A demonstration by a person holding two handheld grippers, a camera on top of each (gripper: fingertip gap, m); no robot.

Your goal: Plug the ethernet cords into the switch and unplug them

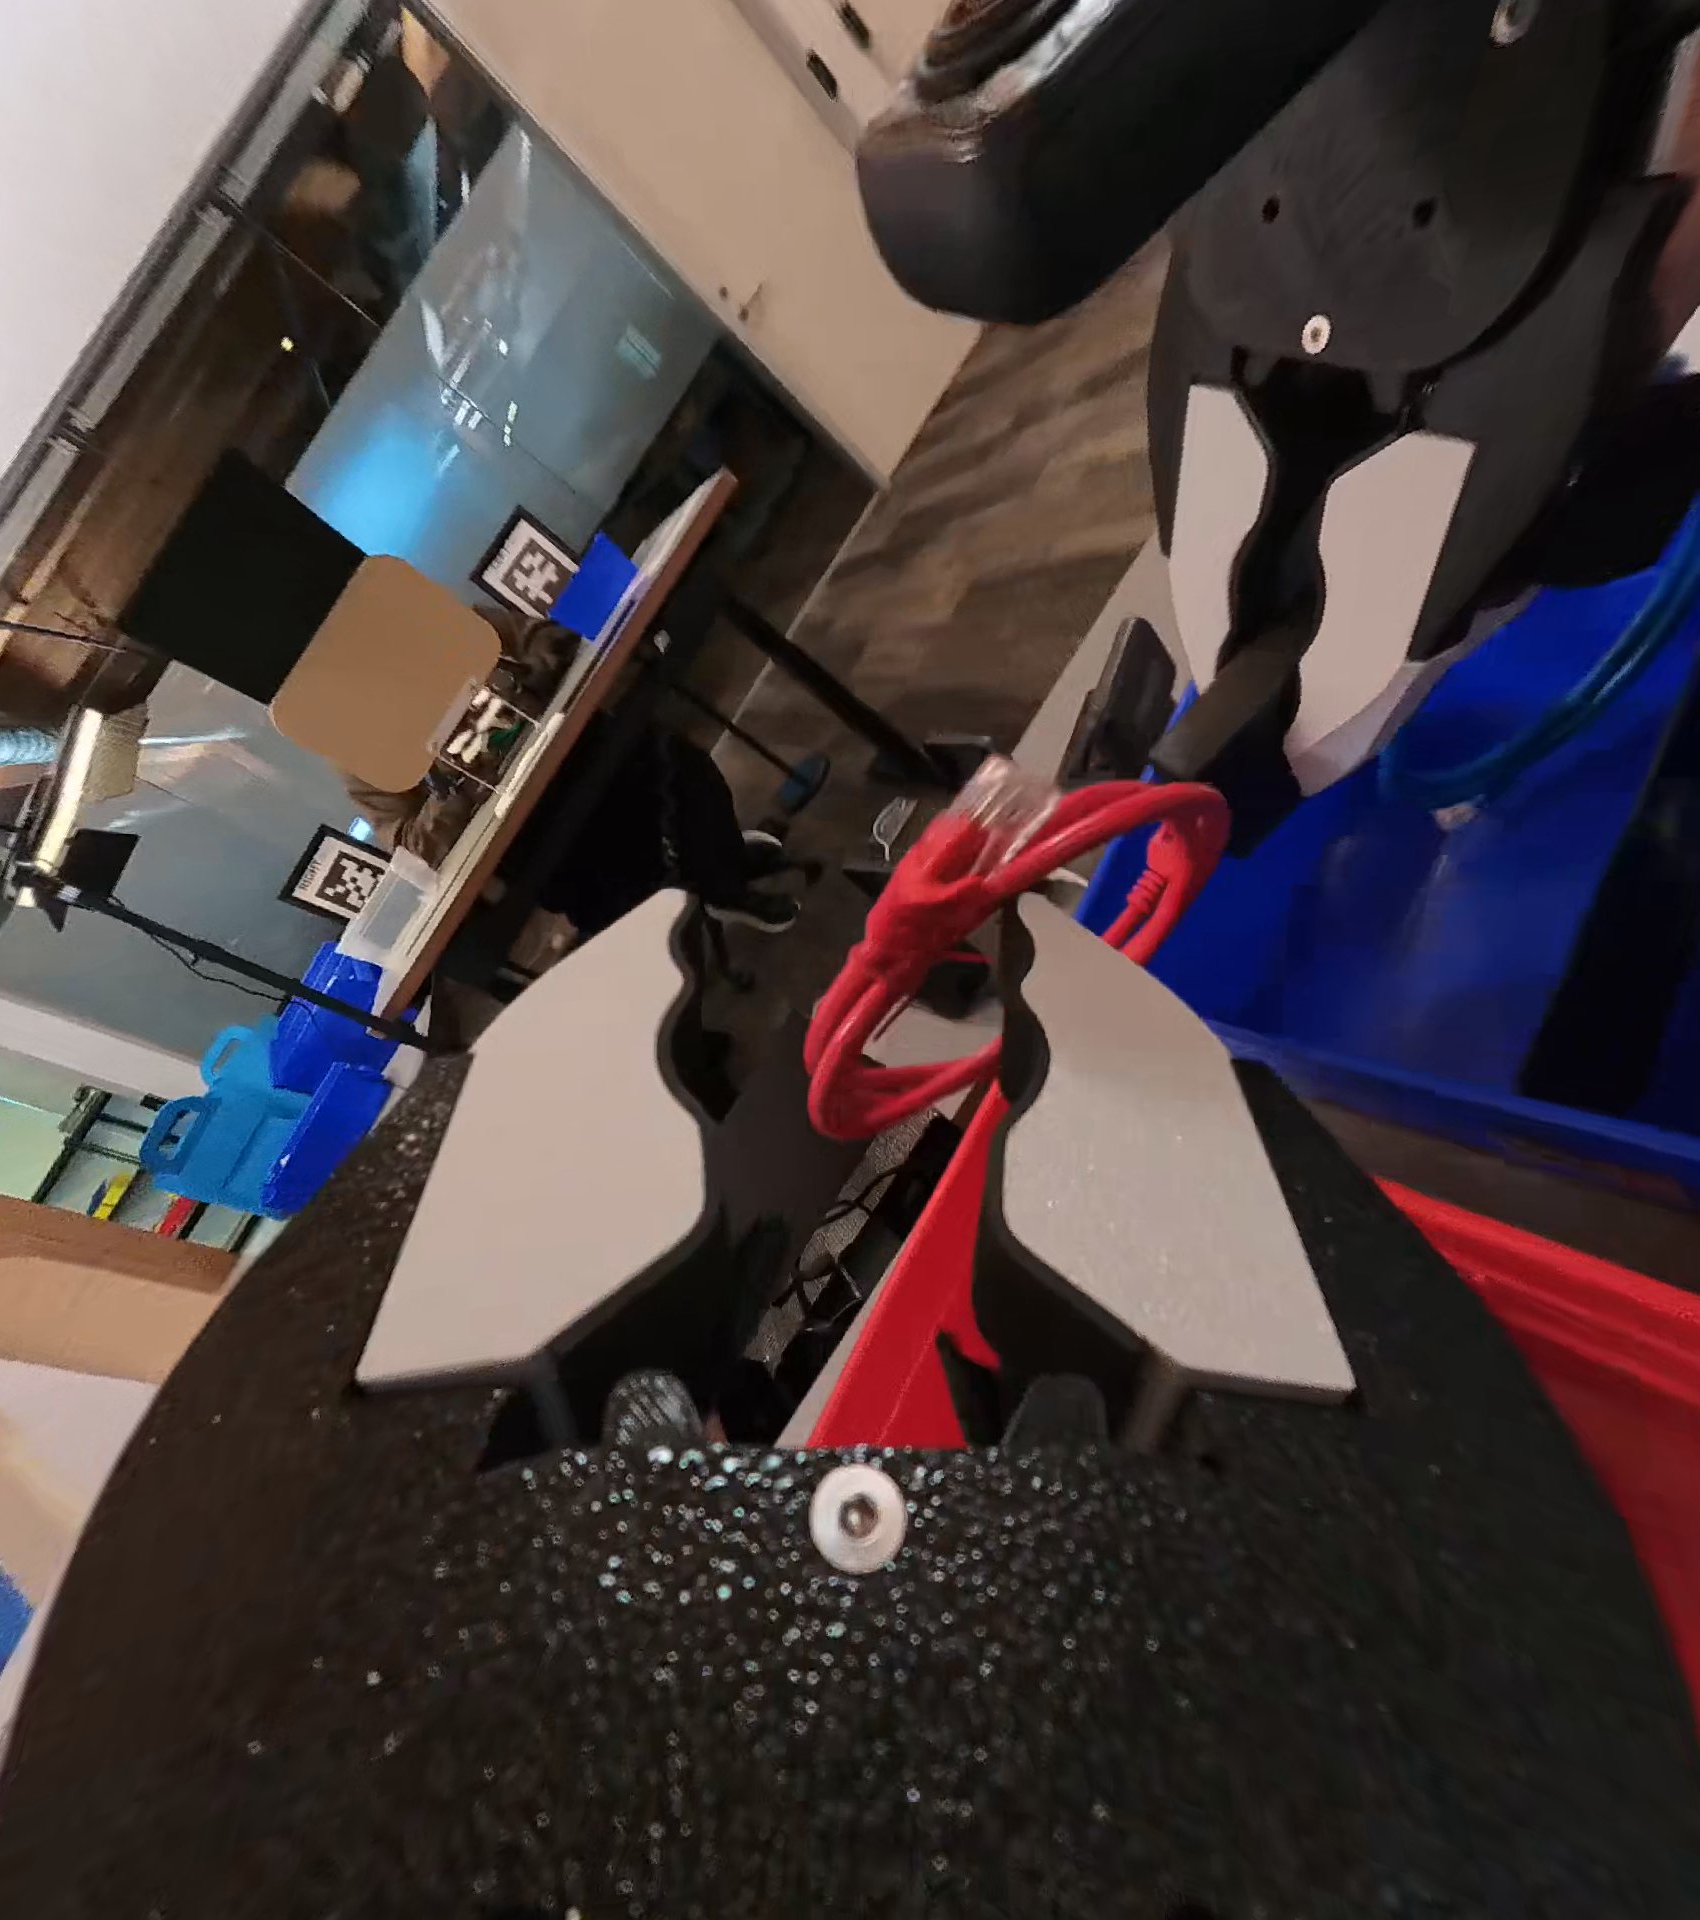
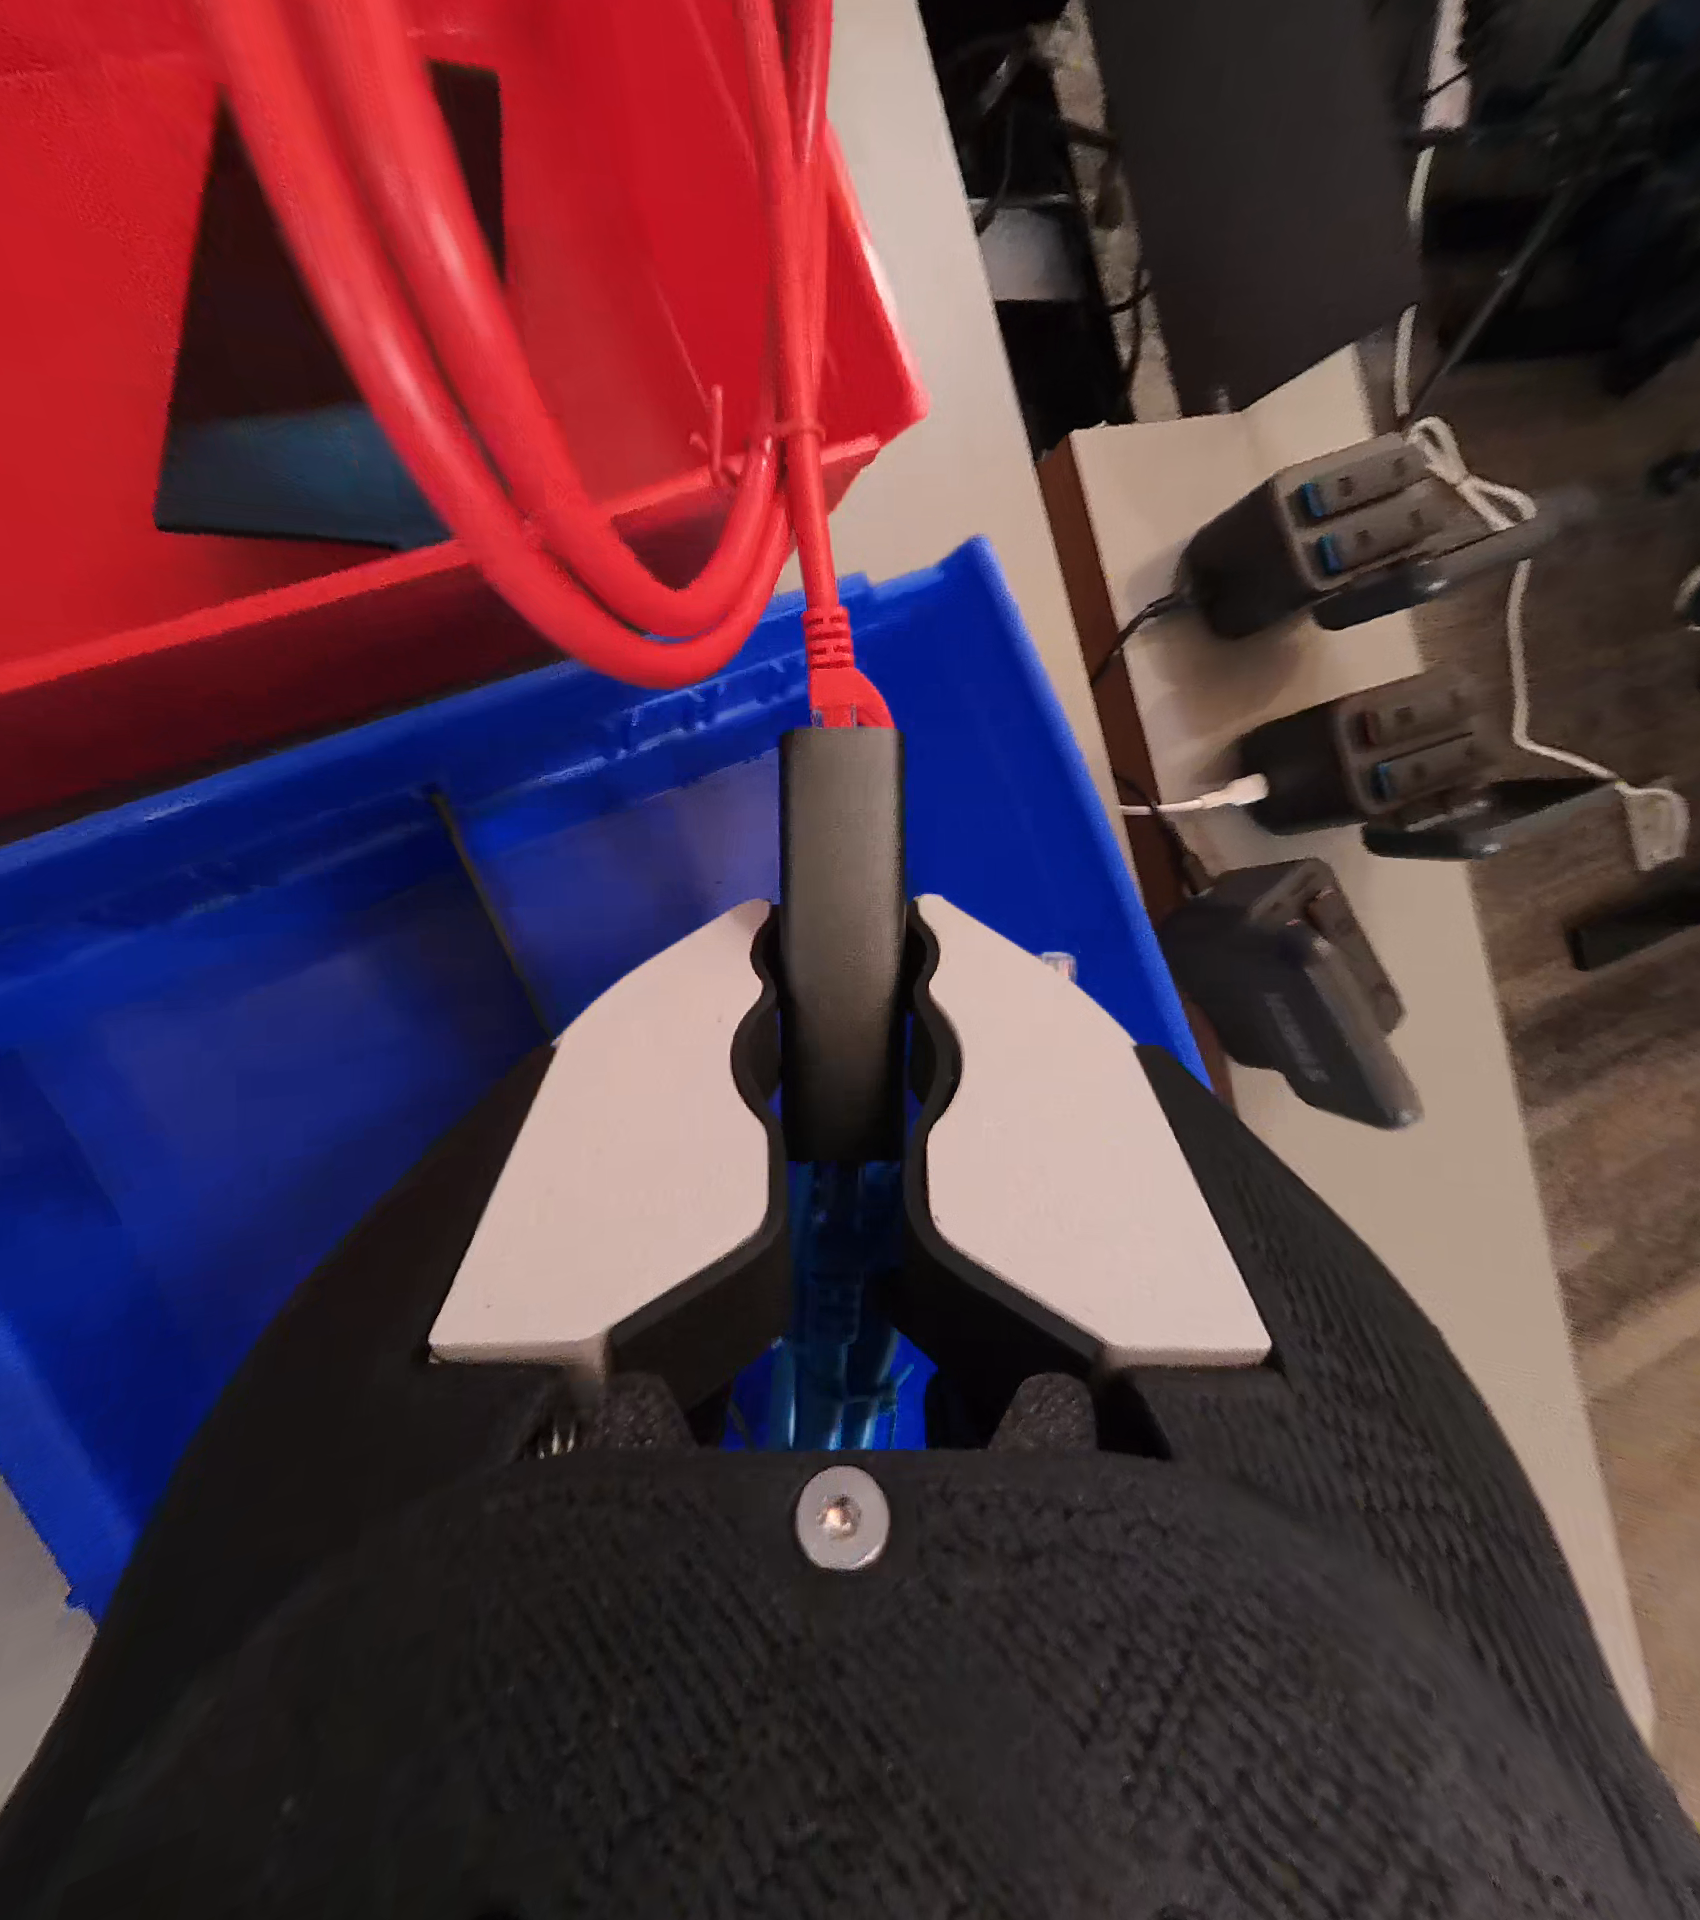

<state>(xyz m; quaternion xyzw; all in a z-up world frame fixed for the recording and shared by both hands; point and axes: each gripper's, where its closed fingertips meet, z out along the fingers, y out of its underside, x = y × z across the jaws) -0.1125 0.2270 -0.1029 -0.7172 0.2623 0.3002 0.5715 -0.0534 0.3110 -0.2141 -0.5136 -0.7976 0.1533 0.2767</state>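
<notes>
Your right gripper (image 2: 841, 935) clamps the black switch (image 2: 841, 883) — the red cord (image 2: 830, 644) is plugged into its far end. Your left gripper (image 1: 851, 925) stands wide open; the cord's coil (image 1: 929, 935) hangs against its right finger (image 1: 1116, 1049) — no squeeze.

Even, soft indoor light; wide-angle bending at the frame edges; motion blur smears backgrounds, especially upper left.

Office-like lab, glass partition (image 1: 472, 343), desks (image 1: 565, 727), fiducial markers (image 1: 526, 569), charging docks (image 2: 1345, 540)
</notes>
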